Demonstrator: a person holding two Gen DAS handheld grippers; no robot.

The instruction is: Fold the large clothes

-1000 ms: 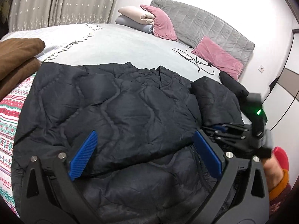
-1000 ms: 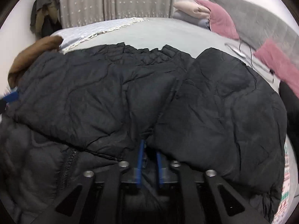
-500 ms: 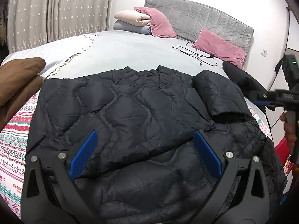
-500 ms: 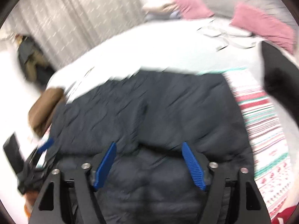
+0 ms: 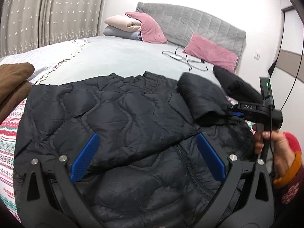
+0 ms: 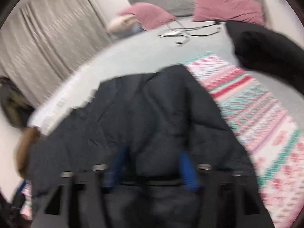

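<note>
A black quilted puffer jacket [image 5: 117, 114] lies on the bed with both sleeves folded across its front. My left gripper [image 5: 148, 157] is open and empty, low over the jacket's lower front. My right gripper [image 6: 150, 169] is partly open, its blue pads on either side of a bulge of the jacket's right sleeve [image 6: 161, 117]; that view is blurred by motion. In the left wrist view the right gripper [image 5: 237, 113] sits at the sleeve's cuff [image 5: 201, 102] on the right.
A brown garment [image 5: 13, 87] lies at the left. A patterned red, white and green blanket [image 6: 252, 121] lies under the jacket. Another black garment [image 5: 235, 83] lies at the right. Pink pillows [image 5: 210, 53], a cable [image 5: 184, 57] and the grey headboard are at the back.
The right gripper let go of the sleeve and opened, swung away, then came back to the sleeve cuff with its pads narrower. The left gripper stayed open and pulled back slightly.
</note>
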